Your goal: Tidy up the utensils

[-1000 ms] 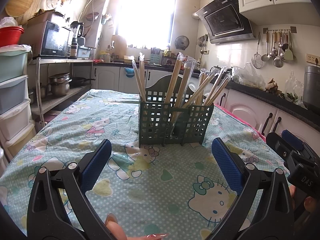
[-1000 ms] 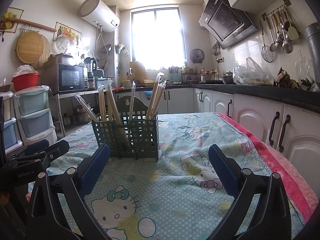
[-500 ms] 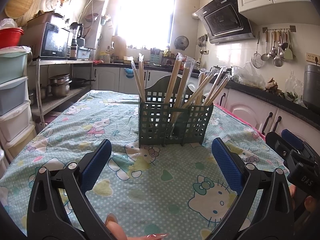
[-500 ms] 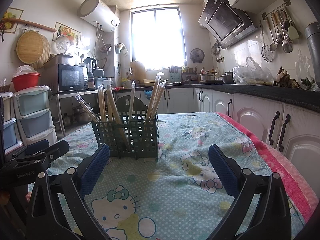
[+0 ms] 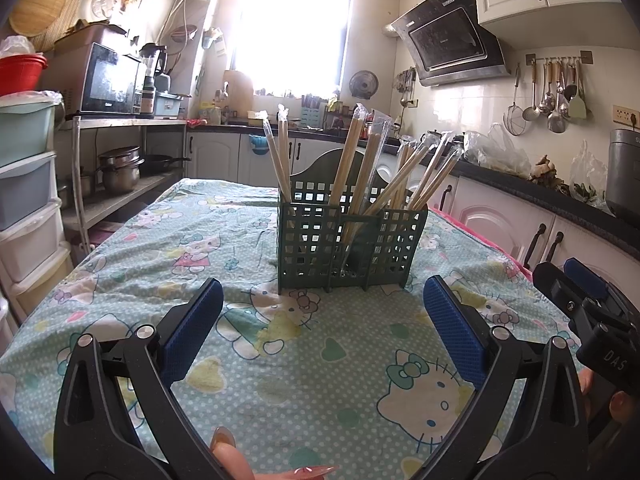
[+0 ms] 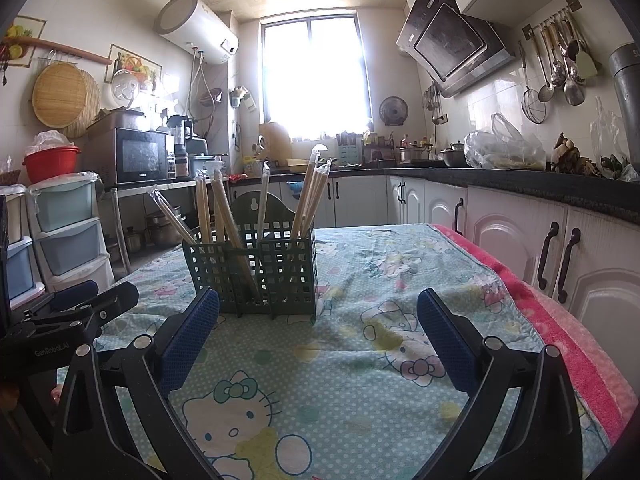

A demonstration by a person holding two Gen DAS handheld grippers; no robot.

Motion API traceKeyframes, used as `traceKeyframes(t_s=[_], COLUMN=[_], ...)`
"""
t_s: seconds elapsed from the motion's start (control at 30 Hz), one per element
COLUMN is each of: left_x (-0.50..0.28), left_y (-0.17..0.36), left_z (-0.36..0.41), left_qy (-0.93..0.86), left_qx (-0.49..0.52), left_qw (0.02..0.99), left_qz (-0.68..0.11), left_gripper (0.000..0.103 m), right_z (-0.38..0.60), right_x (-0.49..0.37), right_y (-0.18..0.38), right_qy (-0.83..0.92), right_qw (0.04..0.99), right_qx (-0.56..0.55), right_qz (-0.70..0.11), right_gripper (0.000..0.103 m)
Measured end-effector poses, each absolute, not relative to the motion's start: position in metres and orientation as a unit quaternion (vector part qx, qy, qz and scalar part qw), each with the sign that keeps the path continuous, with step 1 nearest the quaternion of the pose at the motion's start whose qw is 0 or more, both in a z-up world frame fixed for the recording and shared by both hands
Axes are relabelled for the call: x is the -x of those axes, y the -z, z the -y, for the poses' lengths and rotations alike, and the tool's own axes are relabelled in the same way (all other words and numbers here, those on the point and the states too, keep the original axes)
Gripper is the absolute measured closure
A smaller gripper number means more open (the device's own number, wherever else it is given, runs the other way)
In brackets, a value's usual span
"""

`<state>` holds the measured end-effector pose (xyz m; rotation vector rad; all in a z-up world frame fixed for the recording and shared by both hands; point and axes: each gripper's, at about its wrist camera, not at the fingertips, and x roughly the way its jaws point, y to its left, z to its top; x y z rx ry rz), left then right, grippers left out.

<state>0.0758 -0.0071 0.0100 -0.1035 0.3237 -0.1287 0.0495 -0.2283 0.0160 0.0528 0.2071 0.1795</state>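
Since every wrapped chopstick (image 5: 352,160) in view stands in the caddy (image 5: 348,248), the sorting looks finished. Left gripper (image 5: 320,320) and right gripper (image 6: 318,326) are both spread wide, empty, and nothing loose lies on the tablecloth (image 5: 320,380)

Wrapped chopsticks (image 6: 224,216) upright in green caddy (image 6: 256,276) — right gripper (image 6: 318,334) agape

A green basket (image 5: 348,240) stands upright at 12 o'clock on the table. Wrapped chopsticks (image 5: 354,160) stick up inside, leaning different ways.
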Motion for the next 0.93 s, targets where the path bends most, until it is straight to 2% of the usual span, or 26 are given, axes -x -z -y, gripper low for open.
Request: traceKeyframes(t_s=[0.6, 0.7, 0.93], left_x=[-0.081, -0.085, -0.153], left_y=[-0.007, -0.013, -0.028], left_z=[0.014, 0.007, -0.067], left_qy=[0.040, 0.049, 0.001], left_qx=[0.031, 0.043, 0.061], left_qw=[0.980, 0.974, 0.941], left_qz=[-0.191, -0.215, -0.333], left_gripper=[0.011, 0.011, 0.011], right_z=[0.237, 0.246, 0.300], right_x=[-0.052, -0.061, -0.142], right_y=[-0.013, -0.018, -0.026], right_qy=[-0.076, -0.069, -0.011], right_qw=[0.989, 0.987, 0.956], right_qx=[-0.032, -0.031, -0.029], right_qz=[-0.120, -0.144, -0.293], right_gripper=[0.006, 0.006, 0.006])
